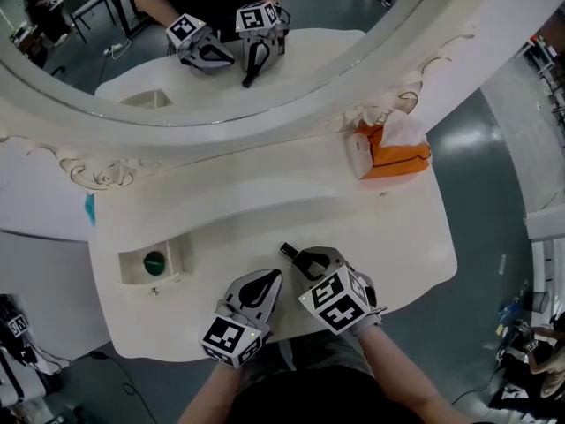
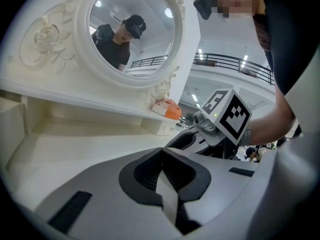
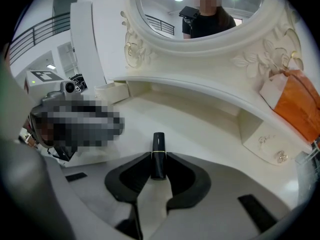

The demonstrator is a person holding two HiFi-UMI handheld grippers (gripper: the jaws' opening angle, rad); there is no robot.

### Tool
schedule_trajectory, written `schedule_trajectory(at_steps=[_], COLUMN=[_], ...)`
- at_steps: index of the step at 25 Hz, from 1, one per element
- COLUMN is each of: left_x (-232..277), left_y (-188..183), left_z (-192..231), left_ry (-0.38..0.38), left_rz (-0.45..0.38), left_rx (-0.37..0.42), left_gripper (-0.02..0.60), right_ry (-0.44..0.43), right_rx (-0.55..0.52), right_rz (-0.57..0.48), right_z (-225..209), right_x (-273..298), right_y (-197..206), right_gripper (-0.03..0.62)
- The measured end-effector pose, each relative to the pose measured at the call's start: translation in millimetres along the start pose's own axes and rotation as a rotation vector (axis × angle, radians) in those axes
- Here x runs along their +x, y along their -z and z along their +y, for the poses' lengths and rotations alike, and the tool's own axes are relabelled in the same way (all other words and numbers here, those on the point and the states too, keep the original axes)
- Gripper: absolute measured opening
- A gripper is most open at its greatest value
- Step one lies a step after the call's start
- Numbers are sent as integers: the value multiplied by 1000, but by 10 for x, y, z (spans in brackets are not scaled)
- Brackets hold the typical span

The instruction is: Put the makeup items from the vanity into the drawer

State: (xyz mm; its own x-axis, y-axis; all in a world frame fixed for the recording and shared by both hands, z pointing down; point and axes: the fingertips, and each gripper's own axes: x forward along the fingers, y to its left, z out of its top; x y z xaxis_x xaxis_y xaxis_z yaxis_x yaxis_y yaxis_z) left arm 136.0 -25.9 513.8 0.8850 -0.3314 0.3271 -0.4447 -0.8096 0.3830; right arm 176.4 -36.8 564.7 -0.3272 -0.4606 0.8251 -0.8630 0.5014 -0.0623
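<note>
Gripping a slim black lipstick tube with a thin gold band (image 3: 158,156), the right gripper (image 3: 159,168) is shown with its dark padded jaws closed on the tube's near end. The rest of the tube juts out ahead of the jaw tips, above the glossy white vanity top (image 1: 265,210). The left gripper (image 2: 162,154) is held just to the left of those jaws. Its own jaws are pressed together with nothing between them.

A small white open compartment (image 1: 183,253), judged to be the drawer, is set well off to the left of both pairs of jaws. A round green item (image 1: 154,261) can be seen lying inside it. Ahead of the jaws and to their right, an orange tissue box (image 1: 395,155) is set against the carved white mirror frame (image 1: 106,170).

The step in hand is judged to be the carrying of the tube to the compartment. Because the tube is pinched only at one end, it could pivot or slide out if it is swung quickly. The way to the compartment runs past the left gripper, so a knock against it is possible. The tube's free end could also catch the compartment's rim, or be dropped onto the green item, if it is lowered at a slant.
</note>
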Motion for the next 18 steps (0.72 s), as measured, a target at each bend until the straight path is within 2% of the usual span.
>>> schedule_trajectory(at_steps=[10,18], left_x=[-189,-446], left_y=[-41,-118], left_z=[106,235], left_ry=[-42,-96], left_rz=[-32,-75], left_rx=[-21,-27], left_gripper=[14,14], right_ry=[-39,-83], right_rx=[-26,-98], right_rz=[-74,-92], right_z=[198,482], right_x=[-97,-99], right_y=[-335,-591], right_gripper=[103,103])
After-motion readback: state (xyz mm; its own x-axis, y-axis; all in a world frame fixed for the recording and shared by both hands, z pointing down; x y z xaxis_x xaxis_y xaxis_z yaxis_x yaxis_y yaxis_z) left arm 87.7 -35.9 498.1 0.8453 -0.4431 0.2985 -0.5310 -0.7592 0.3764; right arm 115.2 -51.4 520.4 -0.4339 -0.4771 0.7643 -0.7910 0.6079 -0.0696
